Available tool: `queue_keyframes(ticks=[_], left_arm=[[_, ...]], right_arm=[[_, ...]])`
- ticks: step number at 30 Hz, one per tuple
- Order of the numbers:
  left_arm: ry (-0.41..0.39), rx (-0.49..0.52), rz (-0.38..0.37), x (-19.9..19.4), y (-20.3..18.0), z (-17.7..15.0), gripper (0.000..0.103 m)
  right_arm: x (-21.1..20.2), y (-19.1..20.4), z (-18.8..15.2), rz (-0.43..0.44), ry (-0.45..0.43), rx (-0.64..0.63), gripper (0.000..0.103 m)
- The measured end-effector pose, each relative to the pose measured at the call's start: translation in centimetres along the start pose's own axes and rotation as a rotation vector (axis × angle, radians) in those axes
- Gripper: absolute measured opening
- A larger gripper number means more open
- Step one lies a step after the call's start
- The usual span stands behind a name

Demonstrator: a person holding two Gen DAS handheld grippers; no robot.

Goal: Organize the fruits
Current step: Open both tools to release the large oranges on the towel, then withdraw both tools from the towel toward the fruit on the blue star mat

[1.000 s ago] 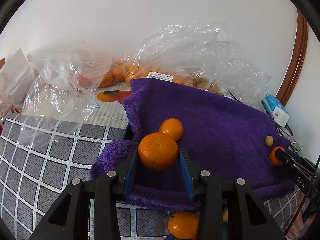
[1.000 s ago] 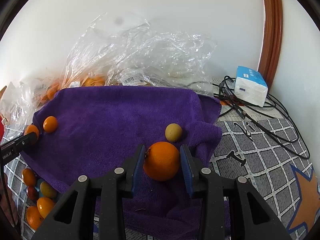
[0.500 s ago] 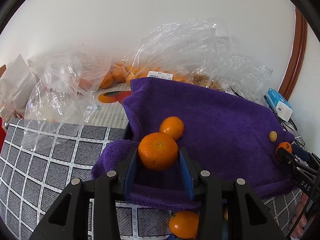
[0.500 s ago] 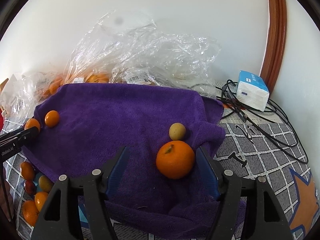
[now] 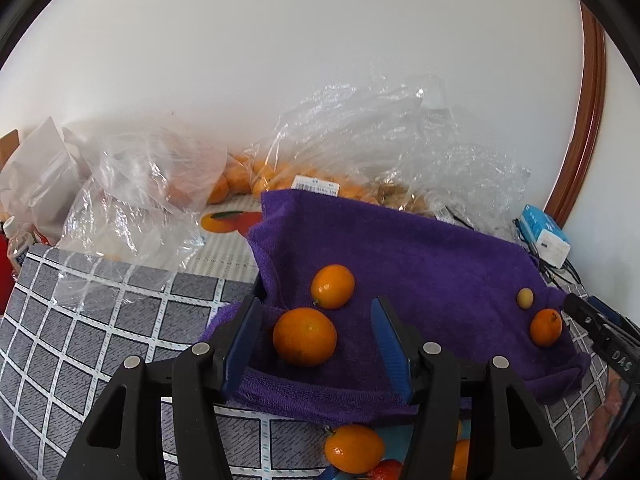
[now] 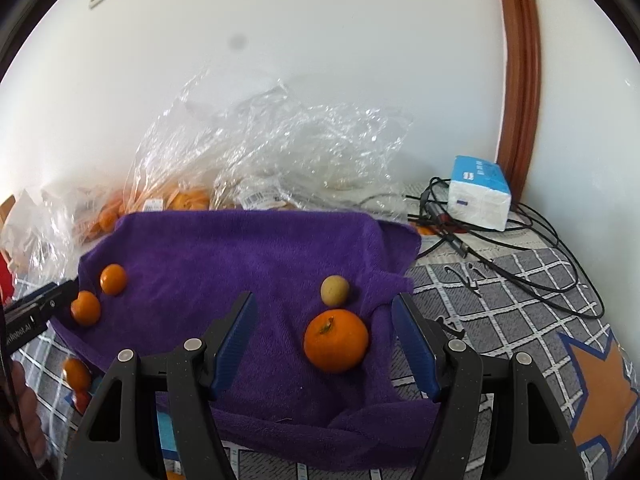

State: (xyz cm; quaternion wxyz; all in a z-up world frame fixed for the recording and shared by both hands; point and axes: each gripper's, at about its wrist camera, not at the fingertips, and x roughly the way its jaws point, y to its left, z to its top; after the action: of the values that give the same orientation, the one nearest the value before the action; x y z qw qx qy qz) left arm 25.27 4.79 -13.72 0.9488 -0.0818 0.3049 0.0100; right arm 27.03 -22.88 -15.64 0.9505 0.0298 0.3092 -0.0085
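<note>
A purple towel (image 5: 420, 264) lies over a raised surface. My left gripper (image 5: 316, 340) is open; a large orange (image 5: 305, 337) rests on the towel between its fingers, with a smaller orange (image 5: 333, 286) just beyond. My right gripper (image 6: 326, 340) is open; another orange (image 6: 335, 340) rests on the towel (image 6: 240, 256) between its fingers, with a small yellow-green fruit (image 6: 334, 290) behind it. The right-side orange (image 5: 546, 327) and small fruit (image 5: 525, 298) also show in the left wrist view. The left-side oranges (image 6: 85, 307) show at the towel's left edge in the right wrist view.
Clear plastic bags with oranges (image 5: 256, 176) lie along the white wall. More oranges (image 5: 354, 448) lie below the towel's front edge. A blue-white tissue pack (image 6: 480, 192) and black cables (image 6: 500, 248) lie at the right. A grey checked mat (image 5: 100, 320) covers the surface.
Both grippers have opened and let go of their oranges, which now rest on the towel. Both grippers have pulled back and up a little.
</note>
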Motion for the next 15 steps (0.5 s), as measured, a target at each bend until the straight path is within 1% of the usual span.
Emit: queue_keyframes(ticks=[3, 5, 7, 10, 12, 15], left_arm=[[-0.046, -0.012, 0.040, -0.8, 0.2, 0.3, 0.055], [-0.071, -0.013, 0.052, -1.4, 0.1, 0.5, 0.055], [-0.096, -0.013, 0.060, -2.0, 0.2, 0.8, 0.055], [-0.108, -0.001, 0.038, -2.8, 0.2, 1.3, 0.055], [-0.112, -0.002, 0.003, -3.6, 0.2, 1.9, 0.055], [-0.100, -0.041, -0.034, -5.0, 0.6, 2.7, 0.055]], right_arm=[[-1.6, 0.3, 0.8, -0.023, 0.020, -0.012, 0.069], [-2.8, 0.4, 0.9, -0.008, 0.028, -0.028, 0.069], [-3.8, 0.6, 0.7, -0.014, 0.030, -0.034, 0.069], [-5.6, 1.0, 0.0, -0.030, 0.037, -0.047, 0.069], [-6.9, 1.3, -0.7, -0.024, 0.037, -0.051, 0.069], [-8.2, 1.8, -1.8, -0.009, 0.052, -0.059, 0.069]])
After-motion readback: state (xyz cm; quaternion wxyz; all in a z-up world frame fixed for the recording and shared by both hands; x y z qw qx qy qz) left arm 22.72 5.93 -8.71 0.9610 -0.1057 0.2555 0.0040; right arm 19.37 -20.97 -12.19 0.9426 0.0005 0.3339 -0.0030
